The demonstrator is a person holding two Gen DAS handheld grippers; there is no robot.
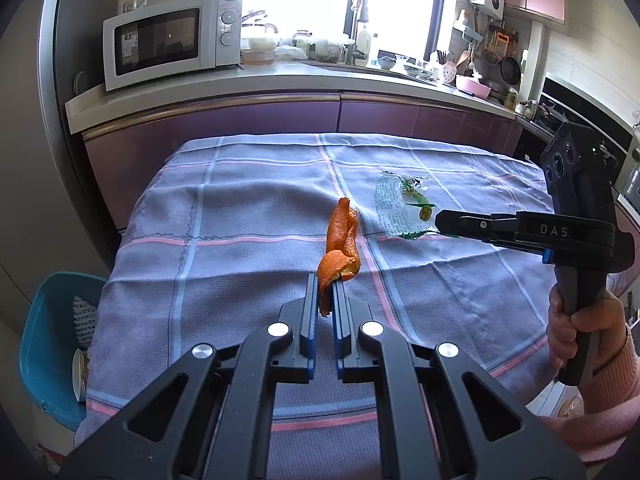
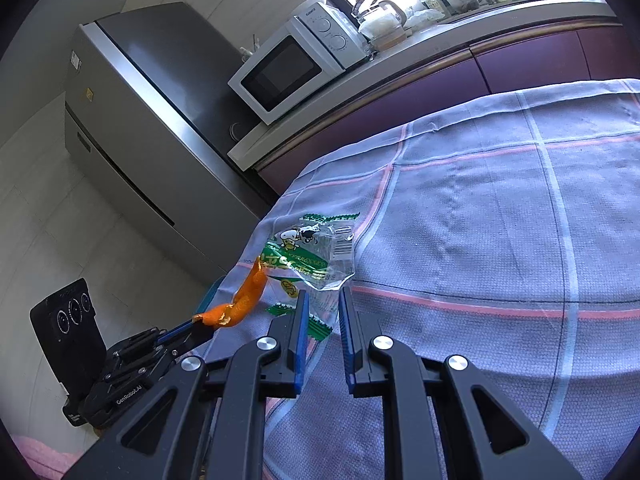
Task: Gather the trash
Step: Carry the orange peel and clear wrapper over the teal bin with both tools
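My left gripper (image 1: 325, 280) is shut on an orange peel (image 1: 340, 240) and holds it above the checked tablecloth (image 1: 240, 220). The peel also shows in the right wrist view (image 2: 240, 304), pinched in the left gripper (image 2: 198, 322). A clear plastic wrapper with green print (image 1: 402, 208) lies flat on the cloth to the right of the peel. My right gripper (image 2: 323, 294) is open, its fingertips at the near edge of the wrapper (image 2: 308, 256). In the left wrist view the right gripper (image 1: 440, 222) comes in from the right.
A teal bin (image 1: 44, 344) with trash in it stands on the floor left of the table. Behind the table runs a purple counter with a white microwave (image 1: 168, 40) and kitchen clutter. A grey fridge (image 2: 152, 128) stands left.
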